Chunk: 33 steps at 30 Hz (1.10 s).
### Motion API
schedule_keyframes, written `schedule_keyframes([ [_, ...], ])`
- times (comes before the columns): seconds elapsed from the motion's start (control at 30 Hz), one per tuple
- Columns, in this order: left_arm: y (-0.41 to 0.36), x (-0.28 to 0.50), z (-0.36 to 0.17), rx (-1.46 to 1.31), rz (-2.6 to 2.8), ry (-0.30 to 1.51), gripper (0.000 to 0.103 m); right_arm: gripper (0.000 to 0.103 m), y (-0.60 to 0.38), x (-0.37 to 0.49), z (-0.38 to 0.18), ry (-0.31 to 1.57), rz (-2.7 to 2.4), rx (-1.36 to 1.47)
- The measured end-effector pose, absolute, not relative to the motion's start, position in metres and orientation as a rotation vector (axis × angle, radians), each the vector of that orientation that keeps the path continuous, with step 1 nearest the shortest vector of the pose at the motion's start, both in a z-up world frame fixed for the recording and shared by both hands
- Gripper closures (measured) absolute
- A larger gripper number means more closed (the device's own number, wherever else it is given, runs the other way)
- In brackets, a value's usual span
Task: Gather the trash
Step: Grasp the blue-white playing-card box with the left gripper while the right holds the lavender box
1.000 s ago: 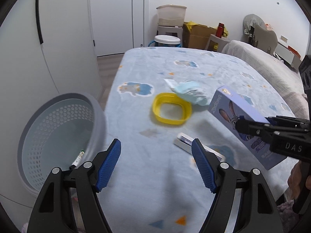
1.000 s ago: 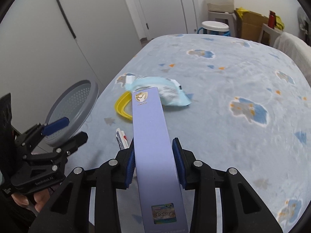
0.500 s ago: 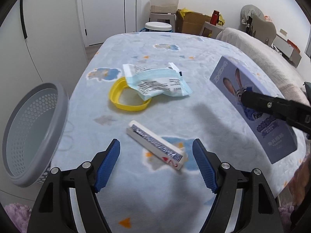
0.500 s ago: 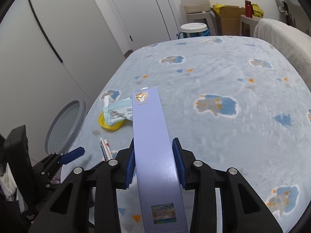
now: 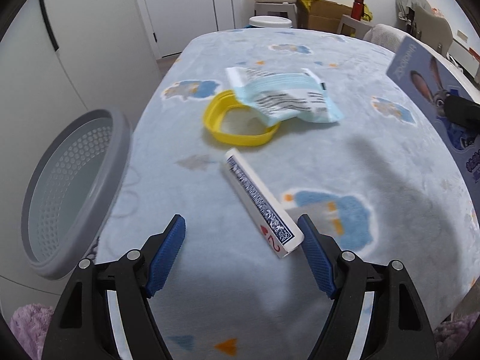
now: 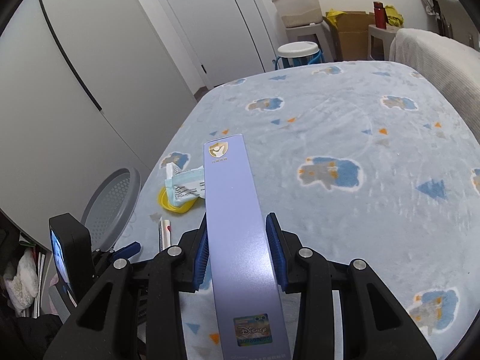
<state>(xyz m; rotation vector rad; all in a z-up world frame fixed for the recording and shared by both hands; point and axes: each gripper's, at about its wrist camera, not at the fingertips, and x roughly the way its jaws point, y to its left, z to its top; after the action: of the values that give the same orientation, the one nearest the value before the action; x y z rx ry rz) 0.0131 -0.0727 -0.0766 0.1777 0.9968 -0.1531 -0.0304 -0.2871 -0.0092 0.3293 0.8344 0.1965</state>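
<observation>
My left gripper (image 5: 241, 250) is open just above the bed, its right finger close beside the near end of a playing-card box (image 5: 258, 202). Farther off lie a yellow lid (image 5: 216, 127) and a light blue wipes packet (image 5: 285, 97) that overlaps it. My right gripper (image 6: 238, 255) is shut on a purple Disney box (image 6: 237, 225), held above the bed; the box also shows at the right of the left wrist view (image 5: 435, 90). The grey perforated trash basket (image 5: 72, 186) stands left of the bed, also in the right wrist view (image 6: 114, 201).
The bed has a light blue patterned blanket (image 6: 345, 150). White wardrobe doors (image 6: 75, 75) stand left of the basket. Stools, a cardboard box (image 6: 351, 30) and a storage bin sit beyond the bed's far end. A chair with a white knit throw (image 6: 435, 54) is at the right.
My left gripper has swung from the basket over the bed and closed in on the card box. My right gripper has drawn back and up with the purple box.
</observation>
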Motion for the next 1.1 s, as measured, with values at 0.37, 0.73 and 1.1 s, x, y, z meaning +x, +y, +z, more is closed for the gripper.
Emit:
schedule_keyframes([
  [0.37, -0.057, 0.025, -0.074, 0.120, -0.176, 0.989, 0.029, 0.068, -0.277, -0.026, -0.008, 0.837, 0.215, 0.324],
  [0.73, -0.071, 0.029, -0.080, 0.130, -0.247, 0.995, 0.077, 0.068, -0.277, -0.025, -0.008, 0.838, 0.217, 0.325],
  [1.1, -0.044, 0.010, -0.058, 0.085, -0.272, 0.931, 0.088, 0.068, -0.261, -0.023, -0.005, 0.833, 0.231, 0.309],
])
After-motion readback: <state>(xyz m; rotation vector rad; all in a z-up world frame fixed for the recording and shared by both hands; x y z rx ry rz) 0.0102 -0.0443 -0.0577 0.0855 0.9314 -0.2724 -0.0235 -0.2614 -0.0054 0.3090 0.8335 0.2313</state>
